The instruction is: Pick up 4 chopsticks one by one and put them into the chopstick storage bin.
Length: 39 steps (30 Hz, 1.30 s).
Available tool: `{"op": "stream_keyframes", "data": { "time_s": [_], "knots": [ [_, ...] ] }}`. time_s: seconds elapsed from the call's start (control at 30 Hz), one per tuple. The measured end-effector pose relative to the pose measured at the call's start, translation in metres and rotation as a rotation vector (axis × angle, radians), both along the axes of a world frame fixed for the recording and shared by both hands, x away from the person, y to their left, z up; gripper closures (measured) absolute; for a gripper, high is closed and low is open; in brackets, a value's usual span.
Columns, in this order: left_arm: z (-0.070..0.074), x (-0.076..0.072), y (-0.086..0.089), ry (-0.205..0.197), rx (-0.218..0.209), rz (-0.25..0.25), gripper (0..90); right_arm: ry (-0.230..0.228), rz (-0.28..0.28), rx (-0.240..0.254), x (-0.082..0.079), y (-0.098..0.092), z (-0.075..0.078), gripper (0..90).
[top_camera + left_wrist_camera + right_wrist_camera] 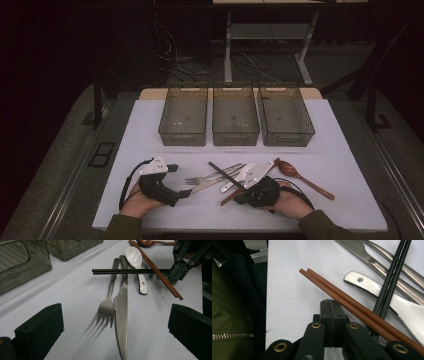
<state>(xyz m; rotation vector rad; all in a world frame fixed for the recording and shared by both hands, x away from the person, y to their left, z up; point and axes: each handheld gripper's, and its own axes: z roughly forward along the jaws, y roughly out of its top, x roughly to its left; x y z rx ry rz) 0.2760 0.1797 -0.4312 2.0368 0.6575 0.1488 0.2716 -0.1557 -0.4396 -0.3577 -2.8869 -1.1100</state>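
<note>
Tabletop: white sheet (345, 145) over a wooden board whose pale edge shows at the far side.
Floor: grey carpet (60, 150), dim around the tabletop.
Furniture: a white-legged desk frame (228, 50) stands behind, with a second leg at its right.
Cables: loose wires (175, 60) lie tangled on the floor beneath it.
Light: the room is dark; the tabletop is the brightest area.

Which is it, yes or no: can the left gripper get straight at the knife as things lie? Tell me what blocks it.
Probably yes. The left gripper has its jaws open, and the knife blade lies flat on the table between them with nothing over that end. The fork lies tight beside it, and the black chopsticks cross only the handle.
</note>
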Motion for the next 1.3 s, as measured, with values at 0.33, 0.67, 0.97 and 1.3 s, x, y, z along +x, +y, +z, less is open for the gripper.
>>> {"op": "stream_keyframes", "data": {
  "time_s": [0.33, 0.67, 0.97, 1.3],
  "knots": [
    [0.000, 0.000, -0.001, 0.000, 0.002, 0.000, 0.0, -0.009, 0.005, 0.004, 0.005, 0.007, 0.002, 89.4],
    [0.000, 0.000, 0.000, -0.001, 0.002, -0.001, 0.0, -0.006, 0.010, 0.002, 0.005, 0.009, 0.003, 89.3],
    [0.001, 0.000, 0.001, -0.002, -0.003, 0.003, 0.0, 0.007, -0.016, 0.024, -0.001, -0.011, 0.011, 82.2],
    [0.001, 0.000, 0.001, -0.003, 0.002, 0.001, 0.0, 0.002, -0.262, 0.076, -0.001, -0.085, 0.031, 63.6]
  ]
}}
